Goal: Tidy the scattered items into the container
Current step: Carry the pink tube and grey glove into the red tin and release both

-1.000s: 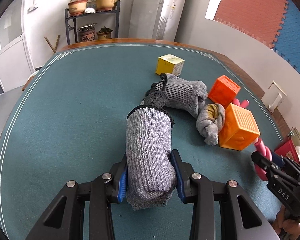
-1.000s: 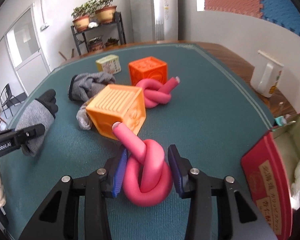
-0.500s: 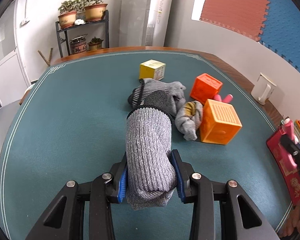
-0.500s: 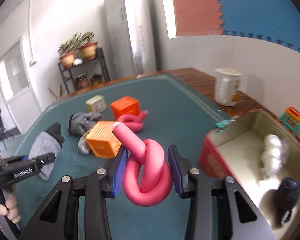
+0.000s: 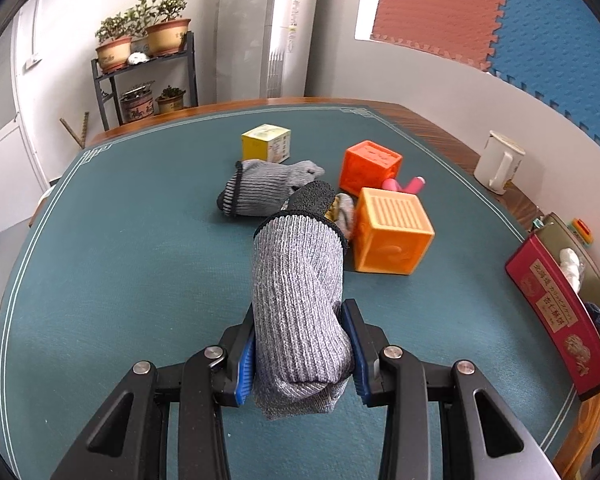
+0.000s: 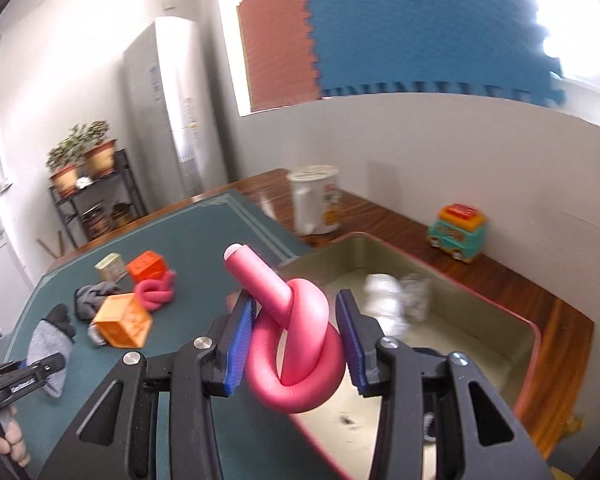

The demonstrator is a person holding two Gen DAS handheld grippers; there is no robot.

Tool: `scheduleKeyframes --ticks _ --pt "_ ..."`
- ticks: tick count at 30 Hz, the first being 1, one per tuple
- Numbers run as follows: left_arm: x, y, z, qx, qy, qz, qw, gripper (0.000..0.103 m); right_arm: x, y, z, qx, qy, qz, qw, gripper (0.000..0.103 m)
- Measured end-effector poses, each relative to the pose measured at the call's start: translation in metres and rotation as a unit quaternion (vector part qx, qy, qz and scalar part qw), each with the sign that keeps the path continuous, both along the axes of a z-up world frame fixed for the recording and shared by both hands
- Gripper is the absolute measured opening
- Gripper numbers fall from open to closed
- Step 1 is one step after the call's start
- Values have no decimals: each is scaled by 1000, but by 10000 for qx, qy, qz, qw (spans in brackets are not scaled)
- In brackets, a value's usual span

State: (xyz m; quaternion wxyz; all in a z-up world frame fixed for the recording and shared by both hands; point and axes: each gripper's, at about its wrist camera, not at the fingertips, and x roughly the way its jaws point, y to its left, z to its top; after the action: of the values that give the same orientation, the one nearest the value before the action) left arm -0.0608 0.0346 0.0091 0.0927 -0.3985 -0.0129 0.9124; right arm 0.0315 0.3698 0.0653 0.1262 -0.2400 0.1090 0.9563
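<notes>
Compared with the frame one second earlier, the right gripper (image 6: 294, 344) has travelled from low over the green mat to a raised position at the near left rim of the container (image 6: 532, 332), while the left gripper (image 5: 300, 354) has lifted and drawn back, so the scattered pile now lies farther ahead of it. The table (image 5: 100, 260), covered by a green mat with a pale border line, offers broad open surface on its left and near portions; a bare wooden margin runs along the far and right edges. The container, a red-walled tin with a pale interior, sits at the table's right edge and holds white crumpled material (image 6: 384, 300), with open floor towards its near end. The left gripper is closed on a grey glove (image 5: 298, 300), which stands up between the blue pads above the mat. The right gripper grips a pink knotted foam tube (image 6: 296, 340), one end pointing up and away. Remaining on the mat, clustered right of centre, are a large orange cube (image 5: 392, 236), a second grey glove (image 5: 268, 192), a smaller orange cube (image 5: 370, 168), a yellow box (image 5: 266, 142) and a second pink foam knot (image 6: 156, 290). A white mug (image 6: 314, 200) and a small toy bus (image 6: 458, 232) stand on the wooden margin.
</notes>
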Motion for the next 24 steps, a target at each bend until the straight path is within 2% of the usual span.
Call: scheduleKeyframes --ticks 9,12,14,16,24 --pt "10 16 3 28 -8 -131 9999 40 5 26 -10 -266 -177 -221 9992 47" --pt "12 23 5 31 -18 -173 9998 40 9 33 -11 -370 -136 -253 9989 53" --pt "13 28 6 33 -26 -202 9998 40 12 36 -11 -387 -90 -252 9989 62" --pt "15 35 7 28 -22 -247 9997 40 15 38 -10 -394 -33 -273 9988 65" --pt "19 78 19 -7 57 -621 9981 40 28 54 -14 -551 108 -304 9980 65"
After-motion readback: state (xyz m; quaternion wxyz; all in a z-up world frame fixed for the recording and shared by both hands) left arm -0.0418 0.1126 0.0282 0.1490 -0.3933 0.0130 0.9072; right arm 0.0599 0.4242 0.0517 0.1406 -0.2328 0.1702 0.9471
